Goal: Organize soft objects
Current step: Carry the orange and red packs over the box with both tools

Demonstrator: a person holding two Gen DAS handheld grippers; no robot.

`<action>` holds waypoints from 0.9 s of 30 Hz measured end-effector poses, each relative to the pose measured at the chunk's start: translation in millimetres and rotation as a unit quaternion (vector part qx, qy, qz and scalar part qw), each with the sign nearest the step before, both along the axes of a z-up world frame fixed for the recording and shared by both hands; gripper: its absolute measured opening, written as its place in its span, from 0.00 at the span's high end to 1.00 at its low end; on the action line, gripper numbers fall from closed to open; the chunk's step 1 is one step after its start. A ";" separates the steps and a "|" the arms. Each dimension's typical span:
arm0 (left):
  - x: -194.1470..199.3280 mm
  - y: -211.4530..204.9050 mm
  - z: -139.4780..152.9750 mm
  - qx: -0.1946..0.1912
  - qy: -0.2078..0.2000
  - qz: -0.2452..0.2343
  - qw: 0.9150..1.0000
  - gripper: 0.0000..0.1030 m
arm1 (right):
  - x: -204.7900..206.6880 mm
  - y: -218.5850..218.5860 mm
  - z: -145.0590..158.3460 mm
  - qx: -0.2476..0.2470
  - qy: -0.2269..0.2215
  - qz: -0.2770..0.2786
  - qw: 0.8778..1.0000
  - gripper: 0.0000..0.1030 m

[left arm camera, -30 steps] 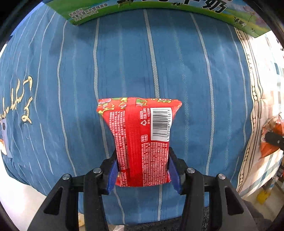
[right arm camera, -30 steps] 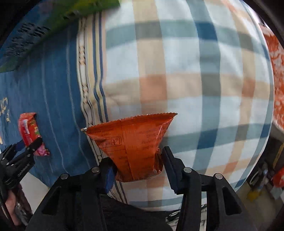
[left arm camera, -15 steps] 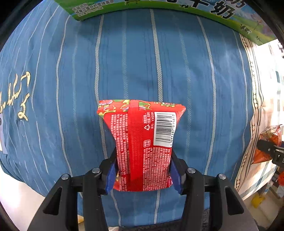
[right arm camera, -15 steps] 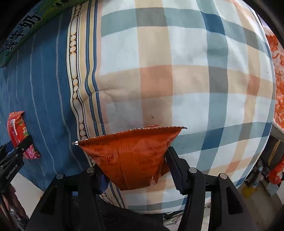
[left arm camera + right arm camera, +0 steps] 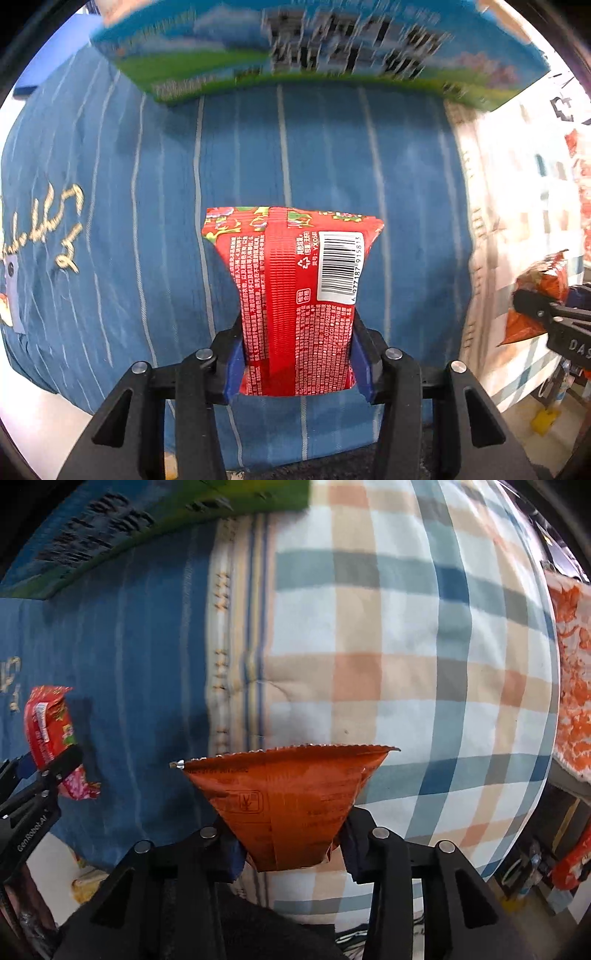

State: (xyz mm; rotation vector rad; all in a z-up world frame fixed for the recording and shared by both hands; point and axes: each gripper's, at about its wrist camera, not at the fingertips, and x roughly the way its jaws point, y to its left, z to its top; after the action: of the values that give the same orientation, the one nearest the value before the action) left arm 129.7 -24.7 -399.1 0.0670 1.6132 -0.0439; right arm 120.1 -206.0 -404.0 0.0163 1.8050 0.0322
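My left gripper [image 5: 295, 362] is shut on a red snack packet [image 5: 295, 295] with a barcode, held upright above a blue striped pillow [image 5: 147, 221]. My right gripper [image 5: 291, 845] is shut on an orange snack packet [image 5: 284, 797], held above a plaid pillow [image 5: 406, 646]. The red packet [image 5: 46, 731] and left gripper show at the left of the right wrist view. The orange packet [image 5: 539, 295] and right gripper show at the right edge of the left wrist view.
A blue-and-green printed carton [image 5: 314, 55] stands at the far side of the blue pillow; it also shows in the right wrist view [image 5: 129, 528]. An orange-and-white patterned cloth [image 5: 572, 672] lies right of the plaid pillow. Floor clutter lies below right.
Both grippers have moved forward toward the carton, which now looms larger and blurred. Both packets stay held.
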 end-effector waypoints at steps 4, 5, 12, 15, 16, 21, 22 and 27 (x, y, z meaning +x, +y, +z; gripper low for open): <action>-0.5 -1.2 30.3 -0.013 -0.030 -0.004 0.999 0.57 | -4.2 5.3 29.9 0.020 -0.021 0.003 1.000 0.59; 0.3 -1.9 38.7 -0.016 -0.037 -0.005 0.999 0.57 | -3.4 8.3 36.2 0.027 -0.025 0.002 0.999 0.60; 9.7 5.5 109.1 -0.045 -0.099 -0.007 0.994 0.57 | 4.7 25.9 107.5 0.068 -0.077 0.008 0.995 0.60; 22.2 3.2 136.3 -0.052 -0.120 -0.003 0.991 0.57 | 17.3 31.1 136.6 0.087 -0.102 0.008 0.991 0.60; 26.3 2.3 142.3 -0.055 -0.129 -0.001 0.990 0.57 | 27.8 31.1 148.9 0.093 -0.111 0.009 0.989 0.61; 54.6 3.4 176.6 -0.058 -0.167 0.001 0.984 0.57 | 78.6 42.0 190.8 0.115 -0.147 0.014 0.982 0.61; 63.5 4.9 179.4 -0.057 -0.172 0.001 0.983 0.57 | 85.0 44.2 197.1 0.117 -0.154 0.016 0.981 0.61; 101.0 21.9 200.2 -0.045 -0.196 0.004 0.980 0.57 | 120.8 57.6 211.4 0.121 -0.175 0.029 0.977 0.61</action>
State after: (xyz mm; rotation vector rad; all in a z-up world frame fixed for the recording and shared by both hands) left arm 230.7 -2.9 -198.9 -0.0022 1.2155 -0.0922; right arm 240.9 -148.4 -192.6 0.1242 1.4394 0.2813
